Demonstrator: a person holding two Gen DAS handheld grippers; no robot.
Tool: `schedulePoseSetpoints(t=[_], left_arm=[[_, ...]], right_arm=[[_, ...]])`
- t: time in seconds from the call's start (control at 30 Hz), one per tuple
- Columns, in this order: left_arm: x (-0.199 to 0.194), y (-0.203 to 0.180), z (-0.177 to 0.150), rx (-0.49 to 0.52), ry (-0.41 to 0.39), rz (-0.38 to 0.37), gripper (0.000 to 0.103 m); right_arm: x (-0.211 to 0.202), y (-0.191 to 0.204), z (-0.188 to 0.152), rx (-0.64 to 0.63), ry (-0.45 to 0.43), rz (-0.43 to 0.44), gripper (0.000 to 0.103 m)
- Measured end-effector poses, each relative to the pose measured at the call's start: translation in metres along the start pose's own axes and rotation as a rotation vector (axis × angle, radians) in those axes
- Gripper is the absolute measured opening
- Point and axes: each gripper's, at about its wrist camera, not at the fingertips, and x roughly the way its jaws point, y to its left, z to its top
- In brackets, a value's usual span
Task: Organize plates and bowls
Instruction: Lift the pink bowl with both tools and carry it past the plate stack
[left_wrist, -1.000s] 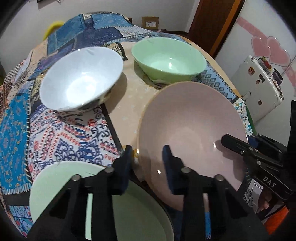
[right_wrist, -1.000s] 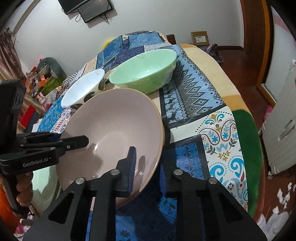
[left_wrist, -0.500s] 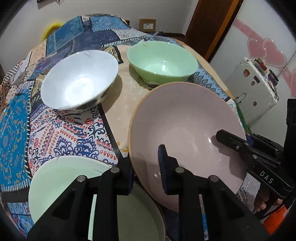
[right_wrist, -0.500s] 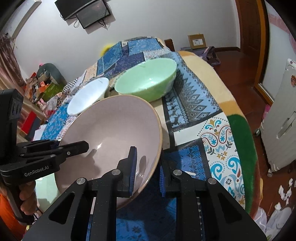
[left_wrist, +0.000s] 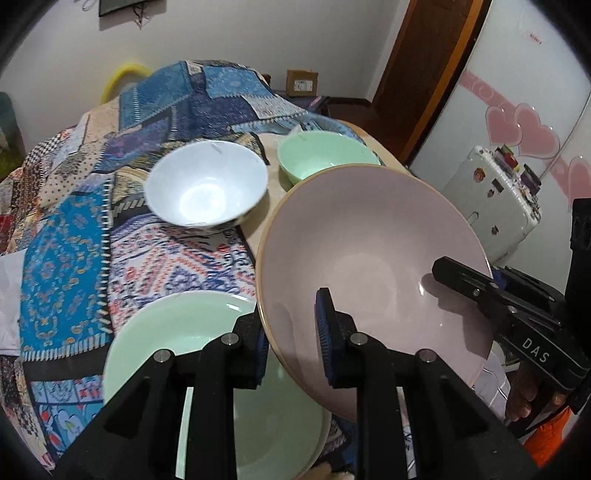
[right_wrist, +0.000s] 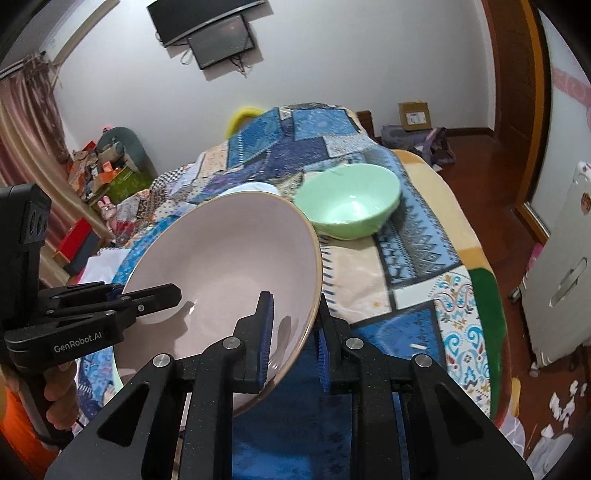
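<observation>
A large pink plate (left_wrist: 369, 266) is held in the air, tilted, by both grippers. My left gripper (left_wrist: 291, 332) is shut on its near-left rim. My right gripper (right_wrist: 293, 332) is shut on its opposite rim, where the pink plate (right_wrist: 229, 273) fills the middle of the right wrist view. A pale green plate (left_wrist: 192, 343) lies on the cloth just below and to the left of the pink plate. A white bowl (left_wrist: 207, 184) and a green bowl (left_wrist: 325, 155) stand further back; the green bowl (right_wrist: 351, 206) also shows in the right wrist view.
The table is covered by a blue patchwork cloth (left_wrist: 66, 236). A white suitcase (left_wrist: 498, 192) stands on the floor to the right, beside a wooden door (left_wrist: 424, 74). A cardboard box (right_wrist: 413, 116) sits by the far wall.
Both grippers have lifted the pink plate higher and tilted it more. The bowls and the green plate have not moved.
</observation>
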Motion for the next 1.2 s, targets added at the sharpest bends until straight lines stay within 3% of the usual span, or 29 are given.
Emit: schedulePoseSetpoints(t=[0.73, 1.2], left_arm=[[-0.111, 0.108, -0.062, -0.152, -0.114, 0.102, 0.023], [-0.148, 0.167, -0.099, -0.237, -0.124, 0.194, 0.023]], right_arm=[[0.02, 0.132, -0.007, -0.162, 0.015, 0.128, 0.019], [0.051, 0.194, -0.016, -0.246, 0.065, 0.219, 0.019]])
